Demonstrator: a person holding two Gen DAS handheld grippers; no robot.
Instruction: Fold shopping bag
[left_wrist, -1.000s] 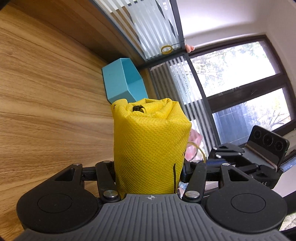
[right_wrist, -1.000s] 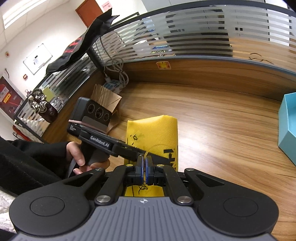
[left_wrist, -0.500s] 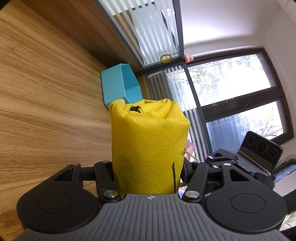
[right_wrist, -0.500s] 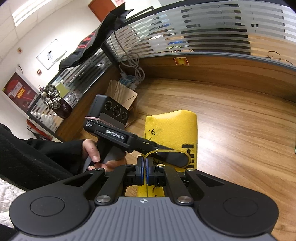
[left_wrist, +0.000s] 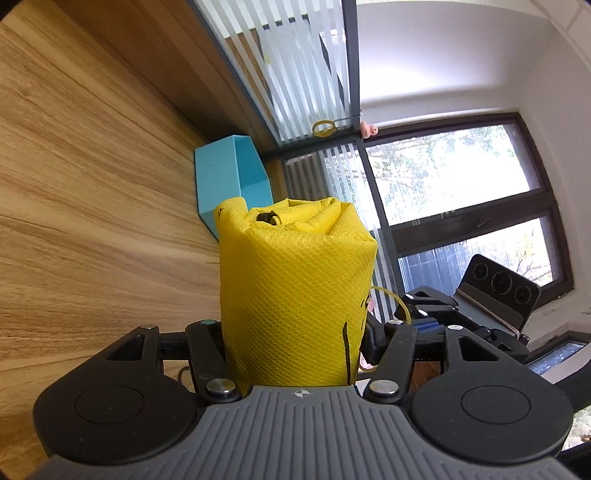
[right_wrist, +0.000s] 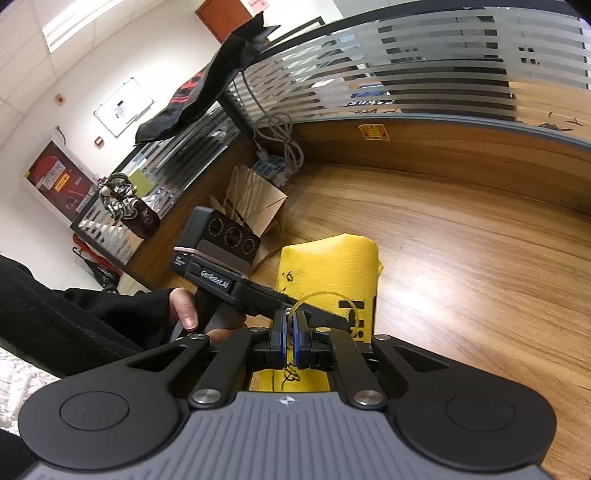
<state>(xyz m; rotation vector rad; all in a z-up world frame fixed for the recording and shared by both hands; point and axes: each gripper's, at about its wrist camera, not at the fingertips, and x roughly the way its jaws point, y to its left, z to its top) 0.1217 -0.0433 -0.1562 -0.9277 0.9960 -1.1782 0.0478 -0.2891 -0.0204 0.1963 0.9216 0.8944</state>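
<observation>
My left tool (left_wrist: 295, 332) clamps the rolled bag (left_wrist: 291, 288) above the surface (left_wrist: 92, 203) so it can't unroll. My right tool (right_wrist: 290, 332), closed to a slit, pinches what looks like a rubber band (right_wrist: 325, 295), ready to bind the roll.

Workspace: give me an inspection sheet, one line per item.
Surface: wooden desk, bare grain around the bag.
Job's things: yellow shopping bag rolled into a tight bundle; thin yellow rubber band looped beside it.
Clutter: teal box behind the bag; brown paper bag at the desk's far corner.
Grippers: left hand-held gripper clamped around the roll; right hand-held gripper shut, pinching the band.
Cables: grey cords hanging by the partition onto a power strip.
Surroundings: striped glass partition, window, whiteboard, black cloth draped on the partition.
</observation>
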